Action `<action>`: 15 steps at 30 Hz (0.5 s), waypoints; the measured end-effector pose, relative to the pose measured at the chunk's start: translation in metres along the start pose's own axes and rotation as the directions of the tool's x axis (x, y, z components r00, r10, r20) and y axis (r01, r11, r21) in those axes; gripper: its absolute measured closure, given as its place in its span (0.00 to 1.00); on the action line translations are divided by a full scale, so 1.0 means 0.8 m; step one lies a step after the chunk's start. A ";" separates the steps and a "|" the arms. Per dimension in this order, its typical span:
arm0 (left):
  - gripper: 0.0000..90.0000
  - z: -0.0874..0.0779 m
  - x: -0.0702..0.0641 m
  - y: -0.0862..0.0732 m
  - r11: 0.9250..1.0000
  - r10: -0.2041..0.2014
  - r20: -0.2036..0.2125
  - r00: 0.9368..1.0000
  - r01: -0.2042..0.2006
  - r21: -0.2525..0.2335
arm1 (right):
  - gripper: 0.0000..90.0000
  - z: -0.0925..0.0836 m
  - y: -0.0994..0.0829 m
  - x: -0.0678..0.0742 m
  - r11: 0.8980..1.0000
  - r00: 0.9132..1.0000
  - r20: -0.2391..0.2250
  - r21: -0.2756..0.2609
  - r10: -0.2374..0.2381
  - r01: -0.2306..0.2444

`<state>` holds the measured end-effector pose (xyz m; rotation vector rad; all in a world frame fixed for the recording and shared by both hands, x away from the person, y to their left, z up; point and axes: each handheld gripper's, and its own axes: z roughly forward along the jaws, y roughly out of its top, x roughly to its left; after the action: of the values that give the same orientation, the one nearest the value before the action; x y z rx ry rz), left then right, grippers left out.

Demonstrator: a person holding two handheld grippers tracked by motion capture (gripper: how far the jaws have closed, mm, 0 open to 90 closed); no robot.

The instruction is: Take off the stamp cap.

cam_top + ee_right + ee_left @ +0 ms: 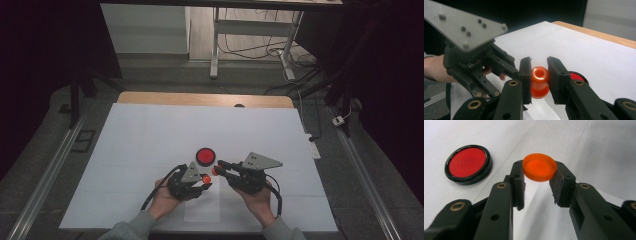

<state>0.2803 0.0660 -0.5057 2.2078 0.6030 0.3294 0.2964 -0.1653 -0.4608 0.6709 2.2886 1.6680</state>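
Orange cap (206, 178) and orange bottle (215, 171) meet near the bench's (150, 140) front edge in the high view, left gripper (205, 181) and right gripper (218, 168) tip to tip; red disc (205, 156) just behind.
Left gripper view: jaws clamp the cap (539, 167) by its rim only (shallow hold); a sideways push could pop it out.
Right gripper view: jaws squeeze the bottle (540, 82) at its waist; misaligned mouth would cock the cap.
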 end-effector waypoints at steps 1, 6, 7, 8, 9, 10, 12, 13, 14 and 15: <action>0.73 -0.002 0.001 0.000 1.000 -0.002 0.004 1.000 0.002 -0.008 | 0.81 0.000 0.000 0.000 1.000 1.000 -0.001 0.003 0.000 0.000; 0.73 -0.009 0.005 0.000 0.999 -0.018 0.007 1.000 0.018 -0.032 | 0.81 0.001 -0.001 0.000 1.000 1.000 -0.006 0.005 0.000 0.000; 0.73 -0.010 0.006 -0.001 0.999 -0.018 0.006 1.000 0.018 -0.033 | 0.81 0.001 -0.001 0.000 1.000 1.000 -0.006 0.004 -0.001 0.001; 0.73 -0.012 0.007 -0.001 0.999 -0.018 0.005 1.000 0.018 -0.035 | 0.81 0.000 -0.001 0.000 1.000 1.000 -0.005 0.004 -0.002 0.002; 0.73 -0.013 0.007 -0.001 0.999 -0.021 0.002 1.000 0.021 -0.039 | 0.81 0.000 -0.001 0.000 1.000 1.000 -0.004 0.002 -0.001 0.001; 0.73 -0.015 0.008 -0.001 0.999 -0.021 0.000 1.000 0.021 -0.041 | 0.81 0.000 -0.001 0.000 1.000 1.000 -0.004 0.001 -0.001 0.001; 0.73 -0.018 0.010 -0.002 0.999 -0.027 -0.003 1.000 0.026 -0.047 | 0.81 0.000 -0.001 0.000 1.000 1.000 -0.003 -0.003 0.000 0.000; 0.73 -0.020 0.011 -0.002 0.998 -0.029 -0.004 1.000 0.029 -0.049 | 0.81 0.000 -0.001 0.000 1.000 1.000 -0.002 -0.003 0.000 0.000; 0.73 -0.021 0.012 -0.003 0.998 -0.034 -0.005 0.999 0.034 -0.052 | 0.81 0.000 -0.002 0.000 1.000 1.000 -0.001 -0.003 0.000 0.000; 0.73 -0.023 0.013 -0.004 0.998 -0.037 -0.005 0.999 0.037 -0.055 | 0.81 0.000 -0.002 -0.001 1.000 1.000 -0.001 -0.001 -0.001 0.001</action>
<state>0.2806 0.0849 -0.4957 2.1412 0.6302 0.3300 0.2966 -0.1659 -0.4620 0.6686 2.2879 1.6695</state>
